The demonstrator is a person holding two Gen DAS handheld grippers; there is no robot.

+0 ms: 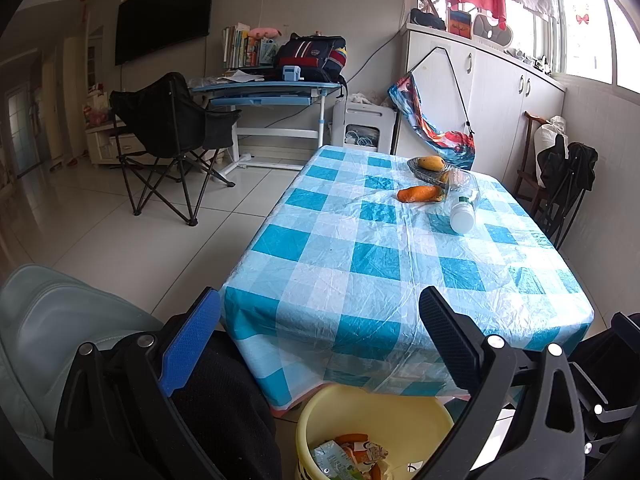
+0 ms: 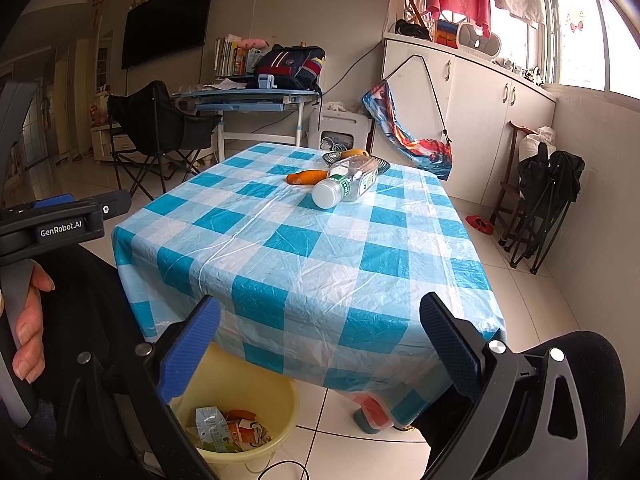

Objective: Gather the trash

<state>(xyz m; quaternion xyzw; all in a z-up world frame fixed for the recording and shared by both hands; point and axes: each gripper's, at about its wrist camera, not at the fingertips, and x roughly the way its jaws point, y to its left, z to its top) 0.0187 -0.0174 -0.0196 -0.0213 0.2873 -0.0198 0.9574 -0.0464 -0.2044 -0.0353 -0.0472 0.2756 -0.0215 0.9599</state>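
Note:
A clear plastic bottle with a white cap [image 1: 464, 206] [image 2: 346, 186] lies on its side on the blue-and-white checked table [image 1: 360, 264] [image 2: 280, 248], at the far end. An orange peel or carrot-like piece [image 1: 420, 194] [image 2: 306, 177] lies beside it. A yellow bucket [image 1: 340, 408] [image 2: 286, 404] stands on the floor below the table's near edge and holds crushed cartons and wrappers [image 1: 348, 456] [image 2: 228, 428]. My left gripper [image 1: 320, 340] is open and empty above the bucket. My right gripper [image 2: 320, 344] is open and empty at the table's near edge.
A dark bowl with a mango [image 1: 430, 164] [image 2: 356, 156] sits at the table's far end. A black folding chair [image 1: 172, 128] and a blue desk [image 1: 264, 88] stand beyond. White cabinets [image 1: 500, 80] and folded chairs [image 2: 548, 196] line the right wall. A black seat back [image 2: 580, 360] is near right.

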